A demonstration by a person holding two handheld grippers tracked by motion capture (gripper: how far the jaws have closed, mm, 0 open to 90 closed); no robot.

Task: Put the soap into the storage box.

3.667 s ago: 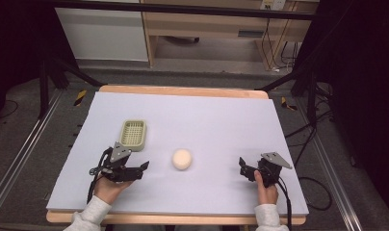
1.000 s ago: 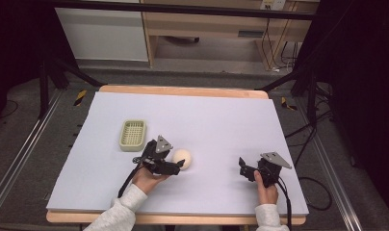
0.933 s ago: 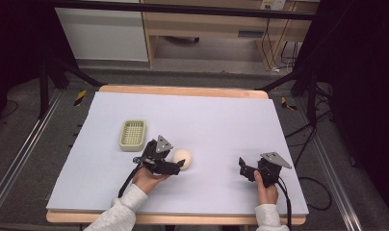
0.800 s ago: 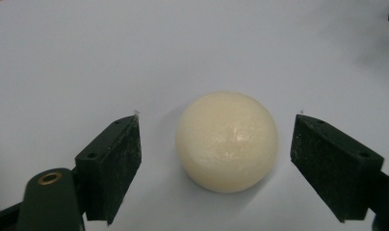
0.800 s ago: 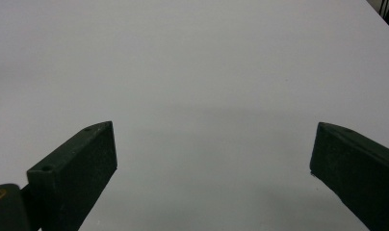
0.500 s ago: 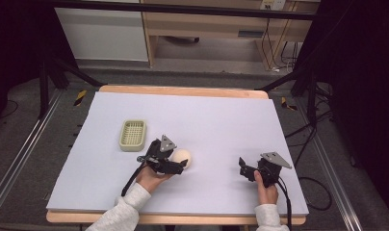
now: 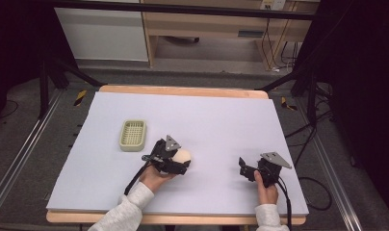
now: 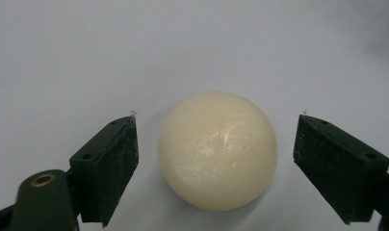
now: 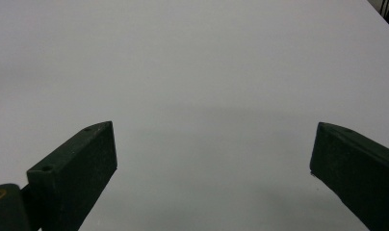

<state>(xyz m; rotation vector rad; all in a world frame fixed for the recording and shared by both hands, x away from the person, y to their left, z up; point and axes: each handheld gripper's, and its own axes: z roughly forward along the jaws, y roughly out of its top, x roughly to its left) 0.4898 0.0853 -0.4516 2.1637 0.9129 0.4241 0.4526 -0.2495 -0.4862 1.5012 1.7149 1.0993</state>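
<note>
I've brought L gripper (image 8: 216,139) from mat edge to straddle cream ball (image 8: 217,151), jaws apart, pre-grasp; R gripper (image 9: 214,159) idle, unclenched.

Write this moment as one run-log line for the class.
left gripper: open, jaws either side of ball, not touching | right gripper: open, over bare table | tray: empty

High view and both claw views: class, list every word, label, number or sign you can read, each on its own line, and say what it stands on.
No text can be read in these pictures.
Ball: plain cream surface, no print.
Basket: no label visible.
Left claw and right claw: plain black jaws, no marking.
Table: bare pale sheet.
Small label on the wooden furniture behind the table: too small and blurred to read.
</note>
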